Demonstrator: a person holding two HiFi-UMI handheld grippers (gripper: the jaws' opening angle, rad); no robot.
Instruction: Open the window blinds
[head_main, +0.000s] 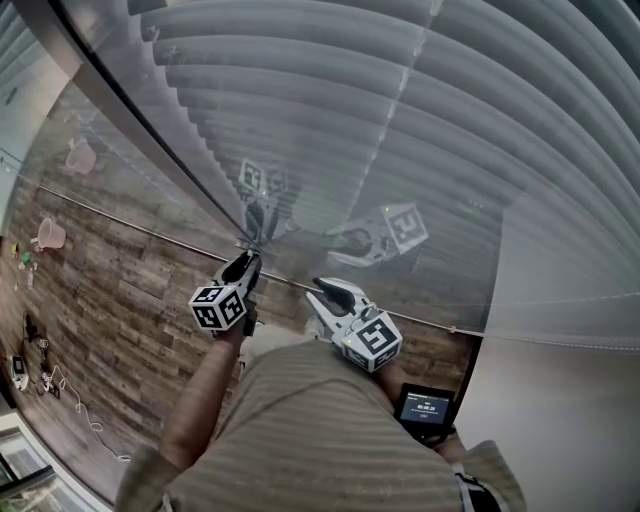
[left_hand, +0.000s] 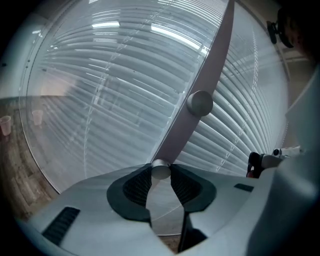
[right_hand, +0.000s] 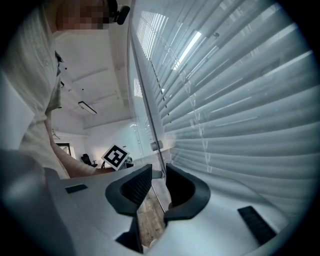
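Left tongs (left_hand: 160, 176) clamped on the small metal knob (left_hand: 160, 169), right tongs (right_hand: 154, 186) open, idle; blinds (head_main: 400, 120) behind glass lie closed, and we fear the smooth knob slipping the pad tips if twisted.

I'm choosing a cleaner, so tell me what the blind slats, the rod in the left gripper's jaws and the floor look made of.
Slats: likely painted metal or plastic; thin, smooth, pale, with a soft sheen.
Rod: seemingly metal; matt grey, with a brushed silver end.
Floor: wood or wood-look laminate; brown planks with grain.
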